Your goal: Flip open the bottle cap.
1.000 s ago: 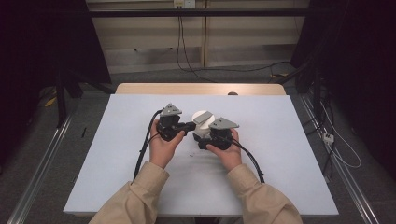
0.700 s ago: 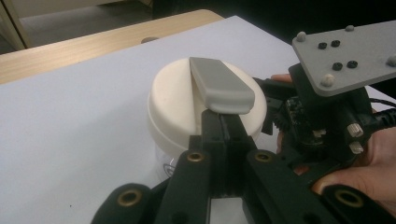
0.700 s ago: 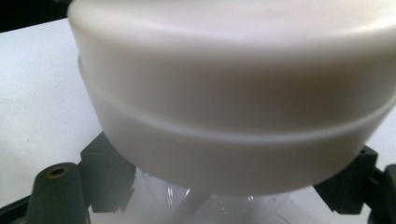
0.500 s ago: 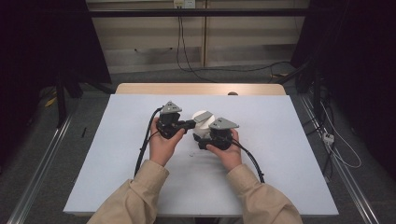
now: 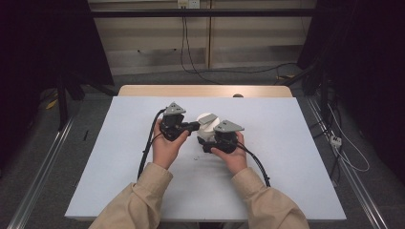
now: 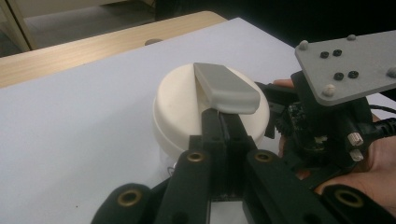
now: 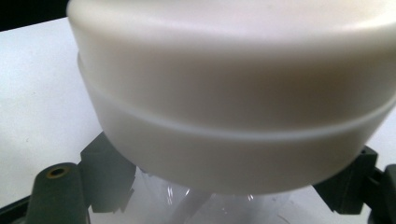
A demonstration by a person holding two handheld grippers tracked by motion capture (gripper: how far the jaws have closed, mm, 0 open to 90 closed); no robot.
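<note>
One white container [image 5: 206,125], one grey handle [image 6: 226,87] on its lid, two grippers — left gripper [image 6: 223,122] fully closed just under that handle; right gripper [image 7: 229,186] clamped around the container's clear body.

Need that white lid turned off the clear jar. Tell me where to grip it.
Take the grey handle bar across the top of the white lid, from its end, as the shut left claw meets it. The raised, flat-sided bar likely gives leverage; the round rim is smooth. The right claw flanks the clear jar below.
</note>
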